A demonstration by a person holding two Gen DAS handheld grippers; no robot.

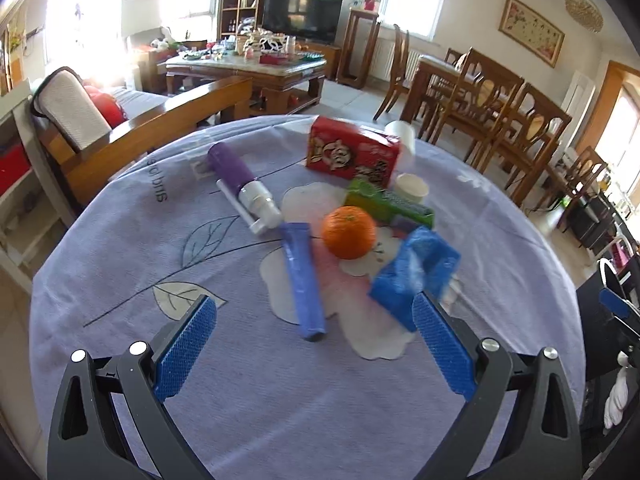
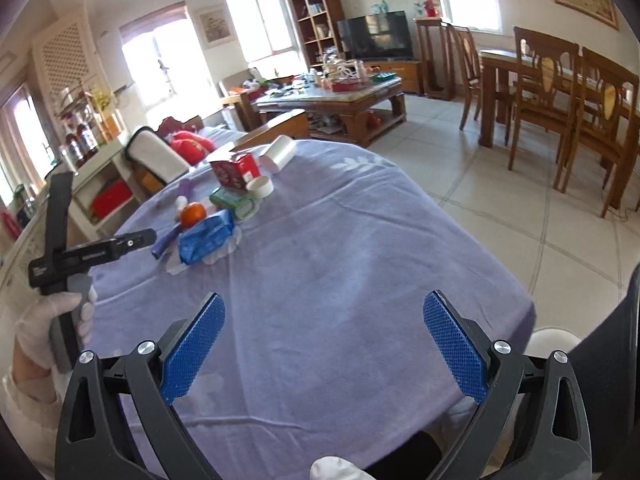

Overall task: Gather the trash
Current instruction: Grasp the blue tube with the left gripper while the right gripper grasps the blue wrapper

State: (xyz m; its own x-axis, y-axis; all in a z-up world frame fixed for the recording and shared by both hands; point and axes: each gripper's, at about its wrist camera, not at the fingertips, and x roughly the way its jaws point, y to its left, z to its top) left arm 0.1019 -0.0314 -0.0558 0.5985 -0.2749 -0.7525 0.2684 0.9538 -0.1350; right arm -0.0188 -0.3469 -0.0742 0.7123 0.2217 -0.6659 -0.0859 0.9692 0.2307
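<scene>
Left claw (image 1: 314, 344) agape, blue wrapper (image 1: 412, 276) against its right finger.

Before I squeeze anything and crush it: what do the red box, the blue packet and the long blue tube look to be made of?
Red box: looks like printed cardboard, with folded edges and a slight sheen. Blue packet: seems thin glossy plastic film, crinkled with bright highlights. Blue tube: probably soft plastic, smooth and shiny, one end flattened; it could be laminate.
</scene>
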